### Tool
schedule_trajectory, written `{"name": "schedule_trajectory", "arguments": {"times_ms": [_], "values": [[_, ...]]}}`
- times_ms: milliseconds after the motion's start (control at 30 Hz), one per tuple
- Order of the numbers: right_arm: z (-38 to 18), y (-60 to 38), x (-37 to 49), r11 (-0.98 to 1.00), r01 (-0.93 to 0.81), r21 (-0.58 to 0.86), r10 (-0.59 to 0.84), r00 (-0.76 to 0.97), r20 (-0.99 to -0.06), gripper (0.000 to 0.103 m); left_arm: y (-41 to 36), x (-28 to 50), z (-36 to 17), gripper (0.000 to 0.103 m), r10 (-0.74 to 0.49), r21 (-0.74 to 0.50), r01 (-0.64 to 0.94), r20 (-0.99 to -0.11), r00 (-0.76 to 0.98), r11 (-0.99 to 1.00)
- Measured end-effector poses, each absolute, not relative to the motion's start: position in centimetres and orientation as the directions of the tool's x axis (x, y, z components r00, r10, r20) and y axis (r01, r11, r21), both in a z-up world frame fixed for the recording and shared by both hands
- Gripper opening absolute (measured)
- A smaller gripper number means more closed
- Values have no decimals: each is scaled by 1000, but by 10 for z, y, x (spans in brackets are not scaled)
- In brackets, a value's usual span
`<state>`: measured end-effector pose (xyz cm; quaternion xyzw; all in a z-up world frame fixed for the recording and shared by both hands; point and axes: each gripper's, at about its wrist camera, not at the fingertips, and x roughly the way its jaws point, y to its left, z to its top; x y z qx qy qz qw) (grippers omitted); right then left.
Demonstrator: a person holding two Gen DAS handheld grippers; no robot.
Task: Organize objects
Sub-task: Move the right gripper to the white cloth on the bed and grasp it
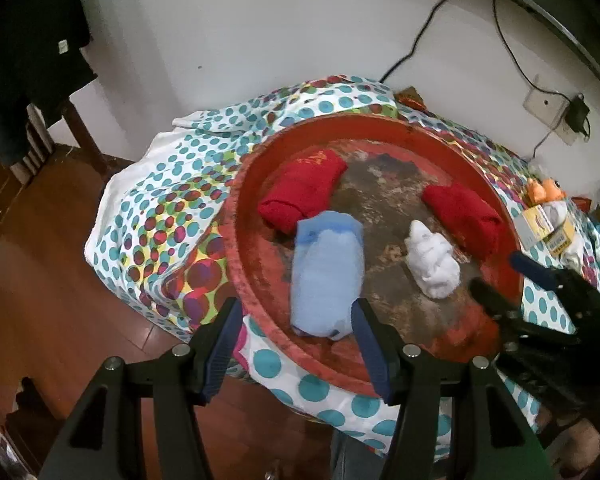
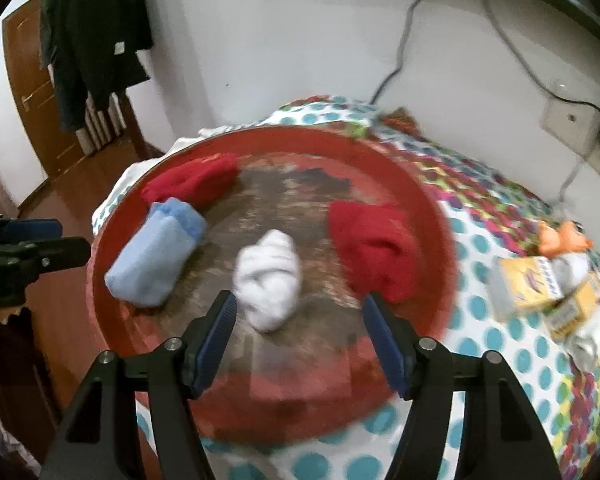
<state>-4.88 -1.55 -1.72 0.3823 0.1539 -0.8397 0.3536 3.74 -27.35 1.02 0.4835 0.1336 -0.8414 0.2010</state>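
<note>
Four rolled bundles lie on the red tray [image 2: 440, 216] on the desk: two red ones [image 2: 374, 246], a blue roll [image 2: 154, 252] and a white roll [image 2: 270, 280]. Your right tongs [image 2: 298, 312] stand spread and empty just short of the white roll, which looks set down, though blur hampers that reading. Your left tongs [image 1: 296, 320] are spread with the blue roll's near end between them, apparently unpinched. Next, pick whatever is unsorted beside the tray.
</note>
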Motion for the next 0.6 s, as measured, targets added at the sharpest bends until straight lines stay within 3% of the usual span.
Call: {"name": "schedule_trajectory", "arguments": {"times_ms": [133,233,300,333,400,600], "values": [[-18,-77,-53,-751,660,-2,-444,-508,-738,64,-261,33,6,58,-197,-23,441,-872,-448,-897],[-15,30,-82,-805,593,-16,-393,-554,-734,64,-252,30,4,58,-194,-13,420,-874,-446,-907],[-15,-13,-104,-834,551,-19,-360,-571,-738,64,-245,27,3,58,-193,-4,403,-874,-446,-915],[-13,34,-113,-852,523,-20,-339,-580,-741,64,-243,27,2,58,-193,-2,398,-874,-447,-917],[-28,0,-113,-880,474,-35,-296,-603,-741,64,-237,25,0,58,-192,8,382,-874,-446,-924],[-50,61,-140,-936,345,-72,-175,-632,-755,65,-217,18,-7,58,-163,9,331,-881,-443,-944]]}}
